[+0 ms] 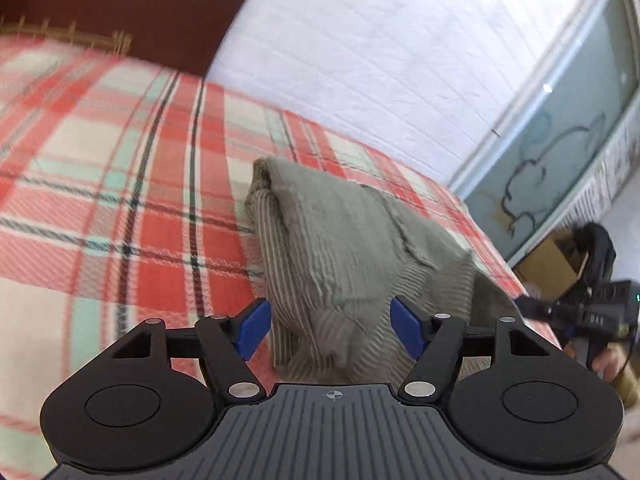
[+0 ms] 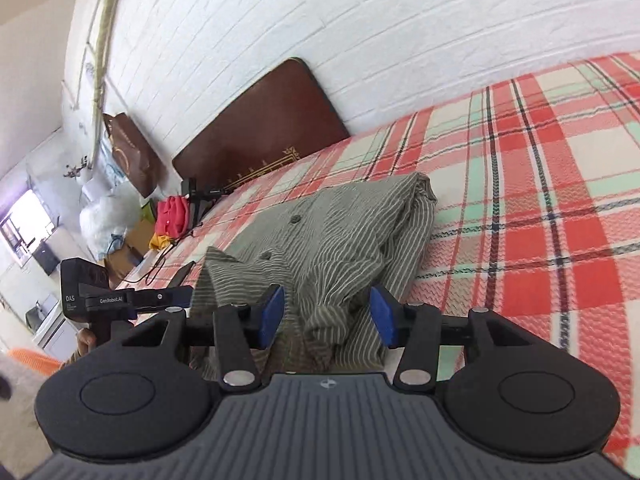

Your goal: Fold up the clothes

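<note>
The grey striped button shirt (image 2: 332, 248) is lying on the bed (image 2: 540, 184), on the red, cream and mint plaid cover, close to the bed's near edge and reaching toward the middle. It is sitting as a partly folded, bunched bundle: one side is doubled over along a thick rolled edge, two buttons are showing on the upper layer, and a loose flap is standing up at the end nearest the left tongs. Judged from this, at least one fold is in place, but the bundle is uneven; flattening and a further fold are probably remaining.

The left tongs (image 1: 331, 330) are standing wide, with the blue pads (image 1: 254, 330) on either side of the near end of the shirt and not pressing on it. The right tongs (image 2: 327, 318) are standing about half open, with the cloth lying between the pads (image 2: 272, 312) and no visible clamping. Both are holding nothing.

Both tools are pointing forward and somewhat downward across the bed's near edge, side by side, each one showing at the rim of the other's view. The dark brown headboard (image 2: 260, 128) is standing against the white brick wall (image 2: 360, 20) at the head of the bed.
</note>
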Demonstrator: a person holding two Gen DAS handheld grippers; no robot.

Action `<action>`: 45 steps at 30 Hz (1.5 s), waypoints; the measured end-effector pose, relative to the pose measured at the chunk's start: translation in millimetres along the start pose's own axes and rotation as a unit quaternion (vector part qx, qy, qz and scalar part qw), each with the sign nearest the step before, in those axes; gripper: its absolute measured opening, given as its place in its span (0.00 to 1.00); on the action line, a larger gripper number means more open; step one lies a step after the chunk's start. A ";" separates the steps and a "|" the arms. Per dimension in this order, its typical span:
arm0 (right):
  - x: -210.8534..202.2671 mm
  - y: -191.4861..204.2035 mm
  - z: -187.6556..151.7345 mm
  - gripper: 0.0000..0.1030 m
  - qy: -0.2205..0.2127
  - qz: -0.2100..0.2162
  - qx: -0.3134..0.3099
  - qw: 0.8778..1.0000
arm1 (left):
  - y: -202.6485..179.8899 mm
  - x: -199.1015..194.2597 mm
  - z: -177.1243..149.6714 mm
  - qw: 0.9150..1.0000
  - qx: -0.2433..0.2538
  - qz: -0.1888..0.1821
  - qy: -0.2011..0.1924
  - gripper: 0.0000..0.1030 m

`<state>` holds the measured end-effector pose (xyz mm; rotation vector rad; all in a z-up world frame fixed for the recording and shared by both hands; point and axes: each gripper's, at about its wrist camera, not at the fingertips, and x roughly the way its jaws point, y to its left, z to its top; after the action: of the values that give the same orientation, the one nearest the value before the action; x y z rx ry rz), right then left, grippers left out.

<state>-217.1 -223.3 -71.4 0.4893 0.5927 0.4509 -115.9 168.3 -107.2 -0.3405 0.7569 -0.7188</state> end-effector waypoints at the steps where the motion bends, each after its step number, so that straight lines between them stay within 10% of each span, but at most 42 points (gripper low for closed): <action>1: 6.3 -1.7 0.2 0.49 0.000 -0.004 0.006 1.000 | 2.6 5.6 0.2 1.000 -0.008 0.000 0.002 0.77; 4: 18.7 -6.0 0.0 0.07 0.015 -0.006 0.027 0.999 | 3.7 13.6 2.6 0.998 -0.048 -0.036 -0.001 0.67; 6: 11.6 -3.5 2.9 0.07 -0.005 -0.002 0.036 0.999 | -0.8 10.8 2.4 0.997 -0.049 -0.058 0.000 0.37; 11: 14.1 -19.2 -1.4 0.07 0.018 -0.040 0.055 0.998 | 1.7 12.1 -11.6 0.999 -0.016 -0.028 0.033 0.17; 16: 20.4 -36.1 -7.7 0.15 0.021 -0.038 0.087 0.995 | 16.5 15.0 -19.2 0.998 -0.042 -0.028 0.042 0.31; 18: 12.8 -33.7 -4.3 0.26 0.018 -0.042 0.077 0.996 | 15.7 6.0 -14.5 0.999 -0.026 -0.015 0.044 0.55; 27: 22.3 -39.8 44.3 0.45 -0.057 -0.029 0.100 0.993 | 13.3 11.0 50.0 0.999 -0.003 0.004 -0.047 0.72; 35: 89.7 -79.7 70.0 0.45 -0.027 -0.019 0.225 0.974 | 29.8 81.6 93.4 0.998 -0.060 -0.005 -0.030 0.71; 38: 102.6 -84.1 77.4 0.08 -0.009 0.000 0.236 0.972 | 30.6 96.7 103.8 0.997 -0.070 -0.012 -0.015 0.53; 39: 100.9 -80.4 80.3 0.06 -0.015 0.015 0.222 0.975 | 30.9 100.4 106.5 0.997 -0.072 -0.012 -0.012 0.31; 45: 111.8 -89.9 85.1 0.06 -0.004 -0.001 0.207 0.978 | 42.0 117.4 98.3 0.997 -0.048 0.053 0.018 0.14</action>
<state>-58.3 -261.1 -105.7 0.8864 0.6826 0.3217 34.5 119.2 -120.5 -0.3715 0.8387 -0.5908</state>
